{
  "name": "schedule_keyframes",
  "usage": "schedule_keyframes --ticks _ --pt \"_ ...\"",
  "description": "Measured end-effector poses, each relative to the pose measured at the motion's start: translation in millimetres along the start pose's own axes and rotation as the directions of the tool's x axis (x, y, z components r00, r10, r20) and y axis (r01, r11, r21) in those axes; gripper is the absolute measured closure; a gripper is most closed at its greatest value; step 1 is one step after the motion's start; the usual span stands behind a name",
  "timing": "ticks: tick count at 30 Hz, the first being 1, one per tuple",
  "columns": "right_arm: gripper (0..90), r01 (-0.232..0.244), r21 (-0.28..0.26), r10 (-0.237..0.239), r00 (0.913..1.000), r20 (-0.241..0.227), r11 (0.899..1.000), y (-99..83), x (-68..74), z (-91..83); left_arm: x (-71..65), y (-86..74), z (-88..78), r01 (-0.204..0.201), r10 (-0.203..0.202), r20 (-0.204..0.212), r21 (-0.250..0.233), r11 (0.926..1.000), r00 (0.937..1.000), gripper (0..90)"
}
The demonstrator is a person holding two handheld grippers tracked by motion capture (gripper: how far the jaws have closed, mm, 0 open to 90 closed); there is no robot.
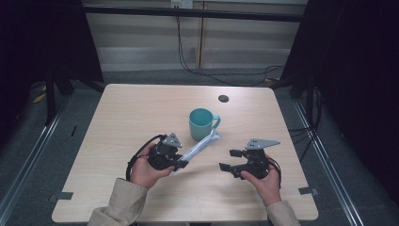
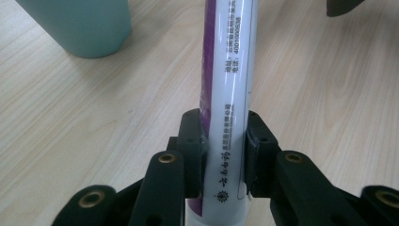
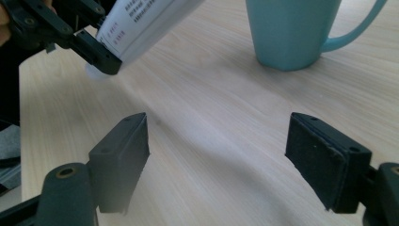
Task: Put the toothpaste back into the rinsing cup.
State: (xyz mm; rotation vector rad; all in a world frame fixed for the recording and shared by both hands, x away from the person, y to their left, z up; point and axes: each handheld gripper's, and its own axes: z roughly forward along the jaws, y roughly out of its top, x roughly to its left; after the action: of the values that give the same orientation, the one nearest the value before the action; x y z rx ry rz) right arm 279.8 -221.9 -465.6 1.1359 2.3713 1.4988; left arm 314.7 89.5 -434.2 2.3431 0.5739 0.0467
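White tube point(image 1: 200, 147) with purple stripe and printed text, clamped near its cap end, lying slantwise, far end beside teal mug point(image 1: 201, 124).

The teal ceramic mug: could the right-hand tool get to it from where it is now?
Probably yes. The right tool is open and holds nothing, and bare wooden table lies between it and the teal ceramic mug.

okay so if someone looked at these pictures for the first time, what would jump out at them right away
Probably the teal mug standing near the middle of the wooden table. Next, the white and purple tube, clamped by the left gripper and slanting up toward the mug's base. To the right, the right gripper hangs with its fingers apart and nothing between them.
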Motion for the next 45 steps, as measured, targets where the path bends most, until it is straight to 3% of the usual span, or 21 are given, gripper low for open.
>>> schedule_keyframes --ticks 10,18,33,45 --pt "21.3 -0.027 -0.044 0.025 0.9989 -0.039 0.999 8.9 1.1 1.3 -4.1 3.3 5.4 0.008 -0.007 0.014 -0.019 0.9998 0.9999 72.8" --pt "21.5 -0.047 -0.076 0.042 0.9969 -0.066 0.996 17.0 3.0 1.7 -6.5 6.4 7.8 0.017 -0.016 0.019 -0.065 0.9978 0.9997 72.9" --pt "24.1 -0.09 -0.131 0.079 0.9931 -0.087 0.987 29.1 6.7 6.4 -10.3 9.6 12.5 0.03 -0.029 0.018 -0.081 0.9962 0.9994 72.9" --pt "28.8 -0.103 -0.138 0.087 0.9892 -0.118 0.985 32.9 8.4 9.5 -15.5 15.3 15.8 0.027 -0.025 0.025 -0.1 0.9946 0.9994 72.9"
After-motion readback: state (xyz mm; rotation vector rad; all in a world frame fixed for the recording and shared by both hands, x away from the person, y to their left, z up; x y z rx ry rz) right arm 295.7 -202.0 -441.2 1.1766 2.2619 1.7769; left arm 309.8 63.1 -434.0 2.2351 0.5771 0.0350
